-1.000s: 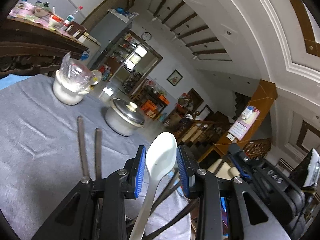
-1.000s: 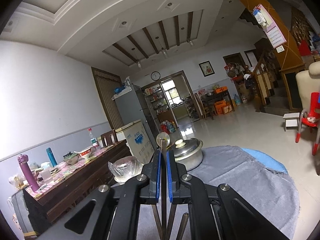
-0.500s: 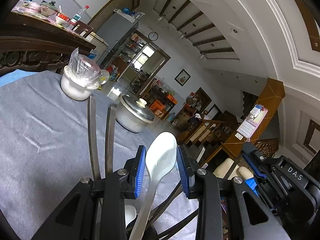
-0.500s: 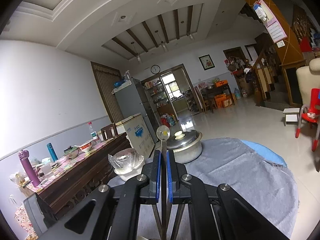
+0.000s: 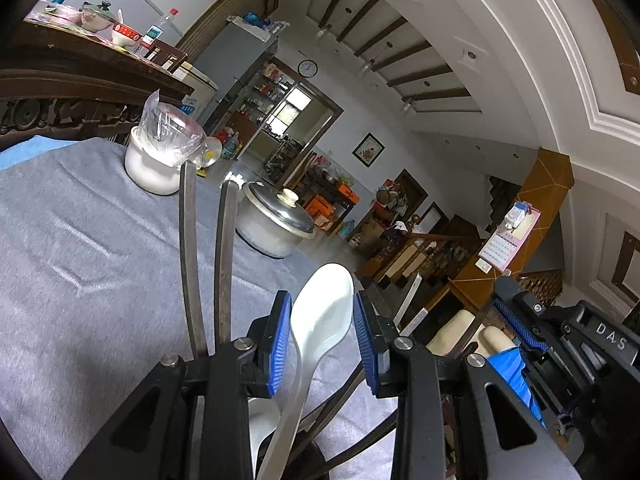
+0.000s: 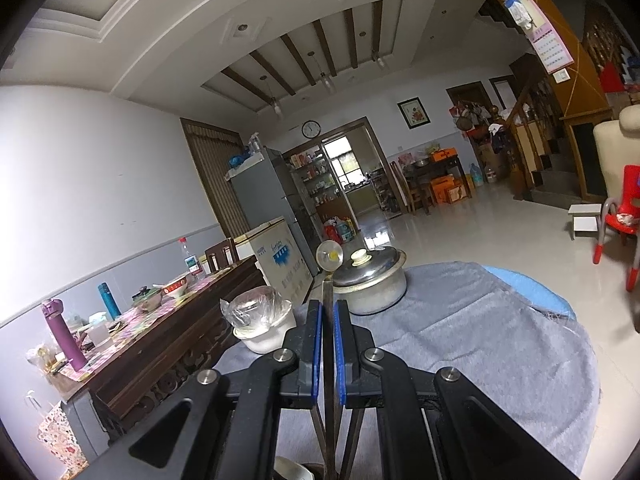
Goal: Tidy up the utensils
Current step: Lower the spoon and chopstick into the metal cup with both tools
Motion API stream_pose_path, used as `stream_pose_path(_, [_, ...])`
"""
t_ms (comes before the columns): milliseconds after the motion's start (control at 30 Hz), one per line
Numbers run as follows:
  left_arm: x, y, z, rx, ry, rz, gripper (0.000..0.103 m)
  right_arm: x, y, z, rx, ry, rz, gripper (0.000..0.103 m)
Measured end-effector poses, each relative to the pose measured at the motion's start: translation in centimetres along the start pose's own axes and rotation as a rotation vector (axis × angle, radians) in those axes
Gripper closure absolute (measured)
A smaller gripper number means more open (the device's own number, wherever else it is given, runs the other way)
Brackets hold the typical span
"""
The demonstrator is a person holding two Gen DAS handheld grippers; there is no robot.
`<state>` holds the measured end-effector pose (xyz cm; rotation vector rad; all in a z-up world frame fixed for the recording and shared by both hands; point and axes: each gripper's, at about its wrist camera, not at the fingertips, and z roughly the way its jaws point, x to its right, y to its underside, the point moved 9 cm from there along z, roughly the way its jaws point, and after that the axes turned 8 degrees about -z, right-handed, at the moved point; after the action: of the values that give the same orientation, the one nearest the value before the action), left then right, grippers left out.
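Observation:
My left gripper [image 5: 322,312] is shut on a white ceramic spoon [image 5: 320,320], bowl end up, its handle running down toward a dark holder at the bottom edge. Two dark chopsticks [image 5: 204,264] stand up just left of the left gripper. My right gripper [image 6: 327,320] is shut on a thin dark chopstick [image 6: 328,344] that stands upright between the blue pads; more dark sticks and a white spoon bowl [image 6: 290,470] show below it. The right gripper also appears at the right of the left wrist view [image 5: 520,328].
A grey cloth [image 5: 80,260] covers the round table. A lidded metal pot [image 6: 370,280] and a white bowl with a plastic-wrapped glass [image 6: 262,324] stand at the far side. A dark wooden sideboard [image 6: 160,344] with dishes is to the left.
Both grippers have sunk lower over the holder; the chopsticks beside the left gripper now reach higher in its view. Both grips are unchanged.

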<state>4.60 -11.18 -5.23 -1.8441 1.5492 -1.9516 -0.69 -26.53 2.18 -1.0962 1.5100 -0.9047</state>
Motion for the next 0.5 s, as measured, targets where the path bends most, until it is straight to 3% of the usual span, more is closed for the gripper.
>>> stream_pose_path(367, [0.4, -0.2, -2.0, 0.008, -0.005, 0.054, 0.07, -0.3, 0.2, -0.4, -0.014, -0.022, -0.004, 0.095])
stream_pose_path(500, [0.8, -1.3, -3.7, 0.039, -0.046, 0.112, 0.07, -0.4, 0.5, -0.7, -0.055, -0.07, 0.012, 0.094])
